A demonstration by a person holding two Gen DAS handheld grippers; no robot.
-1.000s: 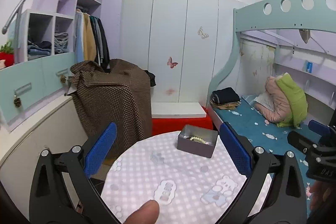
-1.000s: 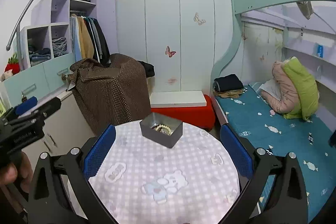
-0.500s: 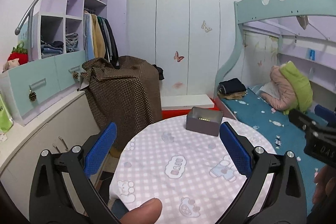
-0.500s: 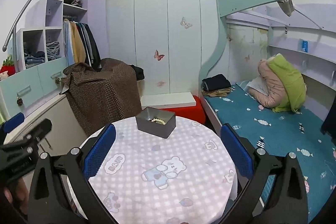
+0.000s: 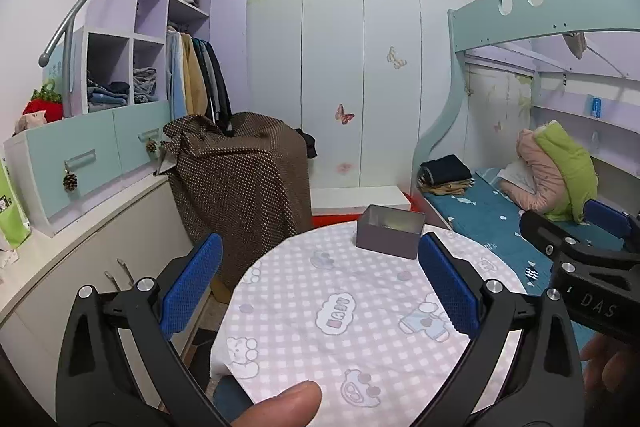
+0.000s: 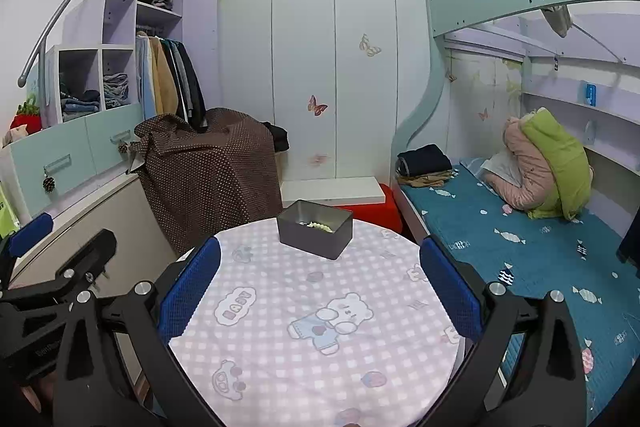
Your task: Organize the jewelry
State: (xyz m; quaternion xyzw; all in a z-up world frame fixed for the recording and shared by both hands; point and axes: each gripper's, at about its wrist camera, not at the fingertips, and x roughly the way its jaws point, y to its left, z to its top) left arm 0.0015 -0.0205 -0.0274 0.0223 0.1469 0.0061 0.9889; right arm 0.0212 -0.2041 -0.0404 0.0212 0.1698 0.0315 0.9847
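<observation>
Both views are sitting farther back from the grey tin than a second ago, so that more of the round bench is showing and the tin is appearing smaller and higher in each frame. At the bottom of the left wrist view, a fingertip [image 5: 287,404] is intruding at the lower centre, and the left tongs [image 5: 320,283] are hanging over the near bench [image 5: 360,355] with their blue pads spread wide apart, gripping nothing. At the right edge of that view the right tongs are appearing from the side. In the right wrist view, the right tongs [image 6: 320,285] are likewise standing wide open and empty above the pink checked cloth with bear prints, while the left tongs are showing at the lower left. Beyond the pads, the grey tin [image 6: 315,234] is resting on the far part of the bench, just above frame centre, lidless. A pale beaded piece of jewelry [image 6: 319,225] is lying inside it; in the left wrist view the tin [image 5: 390,237] is hiding most of its contents. Behind the bench, a brown dotted cover [image 6: 208,183] is draping something at centre left, a bed [image 6: 520,251] is filling the right side, and white wardrobe doors [image 6: 320,67] are closing the background.
</observation>
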